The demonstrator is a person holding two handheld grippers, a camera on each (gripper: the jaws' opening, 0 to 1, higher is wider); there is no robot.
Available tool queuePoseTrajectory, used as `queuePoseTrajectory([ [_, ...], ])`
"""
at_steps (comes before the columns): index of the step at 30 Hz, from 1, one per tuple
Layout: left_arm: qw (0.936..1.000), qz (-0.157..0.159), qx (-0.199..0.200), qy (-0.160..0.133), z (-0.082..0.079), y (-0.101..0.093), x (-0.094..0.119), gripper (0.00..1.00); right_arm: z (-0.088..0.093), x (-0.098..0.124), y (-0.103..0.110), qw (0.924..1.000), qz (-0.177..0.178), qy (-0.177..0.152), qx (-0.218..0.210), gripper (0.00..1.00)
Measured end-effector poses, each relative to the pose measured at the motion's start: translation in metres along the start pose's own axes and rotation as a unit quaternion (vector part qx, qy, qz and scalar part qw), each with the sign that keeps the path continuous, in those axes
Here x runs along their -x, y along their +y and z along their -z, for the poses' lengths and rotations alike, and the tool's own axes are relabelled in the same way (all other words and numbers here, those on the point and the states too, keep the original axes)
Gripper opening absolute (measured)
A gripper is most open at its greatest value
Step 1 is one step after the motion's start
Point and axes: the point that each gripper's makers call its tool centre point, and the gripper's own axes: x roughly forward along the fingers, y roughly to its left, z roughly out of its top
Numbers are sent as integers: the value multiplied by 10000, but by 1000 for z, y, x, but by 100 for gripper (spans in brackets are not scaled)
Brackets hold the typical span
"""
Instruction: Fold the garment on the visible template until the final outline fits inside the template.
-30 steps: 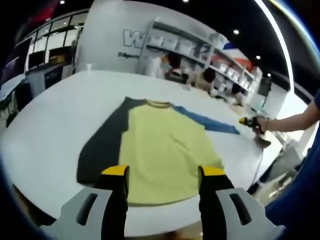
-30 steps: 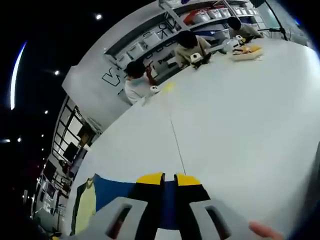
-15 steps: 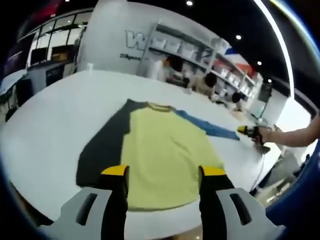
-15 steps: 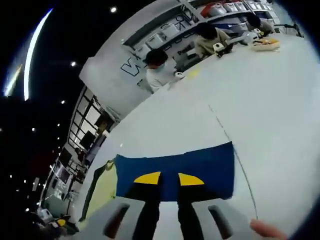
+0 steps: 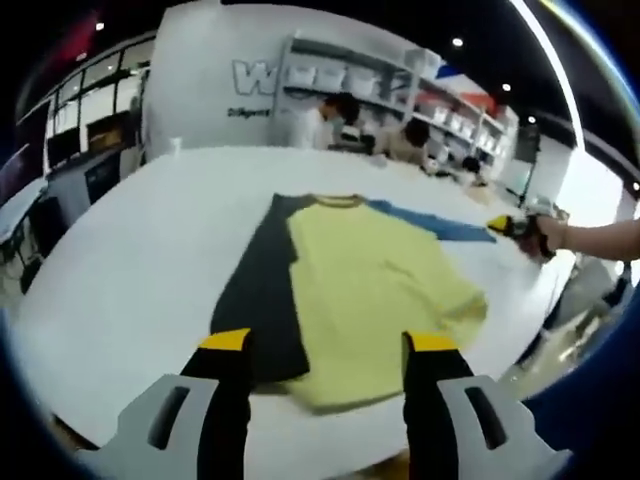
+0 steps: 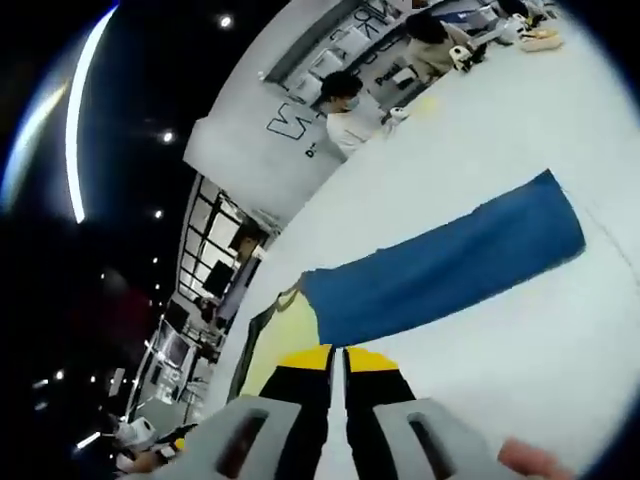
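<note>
White and broad, the bench [image 5: 130,260] carries a garment [image 5: 385,275] spread flat near its middle, collar toward the far edge and hem toward the near edge. Its body is pale yellow; one sleeve [image 5: 262,290] is black and lies folded in along the yellow panel, its cuff end near the hem. The other sleeve [image 6: 450,265] is blue and stretches straight out across the bare white top, cuff well away from the body; in the left gripper view it shows as a thin blue strip [image 5: 430,222] beyond the far shoulder. No template outline can be made out on the surface.

The left gripper [image 5: 325,345] hangs over the near edge just short of the hem, its yellow-tipped jaws wide apart with nothing between them. The right gripper [image 6: 338,357] has its yellow tips drawn almost together, a slim dark gap between; whether any cloth is pinched there cannot be told. It sits by the yellow body, just below where the blue sleeve starts. In the left gripper view it appears at the bench's far right side, held in a hand [image 5: 550,233].

Beyond the far edge, several people [image 5: 325,118] sit before a white wall with large lettering [image 5: 250,78] and shelves [image 5: 350,80] of bins. Ceiling spotlights dot the dark overhead, and dark-framed windows [image 6: 215,265] run along one side.
</note>
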Motion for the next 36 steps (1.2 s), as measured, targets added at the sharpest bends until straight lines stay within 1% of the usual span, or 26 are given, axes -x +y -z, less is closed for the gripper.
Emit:
queuePoseTrajectory([
  [1,10000,18,-50,27,5,5,-1,58,3,0,2,10000,-4,8,-36,0],
  [2,9999,21,-106,34,8,9,-2,57,7,1,9,9999,-22,-50,-147,0],
  [4,9998,54,-190,96,12,13,-5,55,9,2,17,9992,-71,-162,-355,0],
  [5,9994,86,-319,124,16,20,-10,54,10,3,22,9986,-108,-227,-463,0],
  [7,9984,116,-525,197,19,22,-15,50,15,4,28,9980,-106,-278,-550,0],
  [8,9976,134,-635,251,20,22,-17,48,17,5,31,9978,-101,-298,-586,0],
  [9,9943,240,-992,310,20,22,-23,46,21,6,37,9973,-109,-331,-649,0],
  [11,9916,316,-1208,328,21,24,-28,45,25,7,42,9969,-118,-349,-702,0],
  [13,9901,367,-1306,372,22,24,-31,46,28,9,48,9964,-127,-384,-750,0],
  [14,9847,377,-1644,429,24,27,-35,45,28,10,49,9962,-119,-404,-762,0],
  [16,9780,364,-2000,471,25,32,-40,44,29,12,52,9959,-79,-461,-777,0],
  [17,9756,378,-2113,460,24,30,-41,44,30,12,53,9958,-73,-474,-785,0],
  [18,9716,377,-2287,466,24,31,-42,43,31,13,55,9956,-61,-491,-797,0],
  [19,9695,374,-2373,482,23,30,-42,43,31,13,56,9955,-58,-499,-800,0],
  [21,9613,345,-2680,532,23,31,-43,42,32,13,58,9950,-35,-539,-839,0],
  [22,9597,333,-2747,488,23,32,-44,42,28,12,53,9950,-34,-549,-839,0],
  [24,9561,289,-2878,465,25,38,-48,41,30,12,55,9949,-47,-556,-840,0],
  [26,9511,280,-3046,425,24,39,-50,35,32,11,57,9949,-46,-549,-849,0],
  [27,9509,276,-3054,416,24,39,-49,31,32,11,57,9949,-44,-549,-850,0],
  [28,9497,279,-3093,411,24,40,-49,26,32,10,56,9948,-36,-547,-854,0],
  [29,9479,329,-3139,443,25,40,-50,18,32,10,56,9948,-24,-551,-850,0],
  [31,9501,439,-3061,405,24,36,-49,8,32,9,56,9947,-42,-562,-866,0],
  [32,9516,455,-3012,402,23,35,-49,1,30,8,52,9945,-48,-560,-881,0],
  [33,9521,456,-2998,399,23,36,-49,2,30,8,51,9945,-49,-559,-885,0],
  [34,9546,451,-2924,350,21,37,-49,1,30,8,51,9945,-44,-548,-894,0],
  [36,9671,518,-2472,297,14,34,-46,1,32,7,52,9948,-39,-517,-880,0],
])
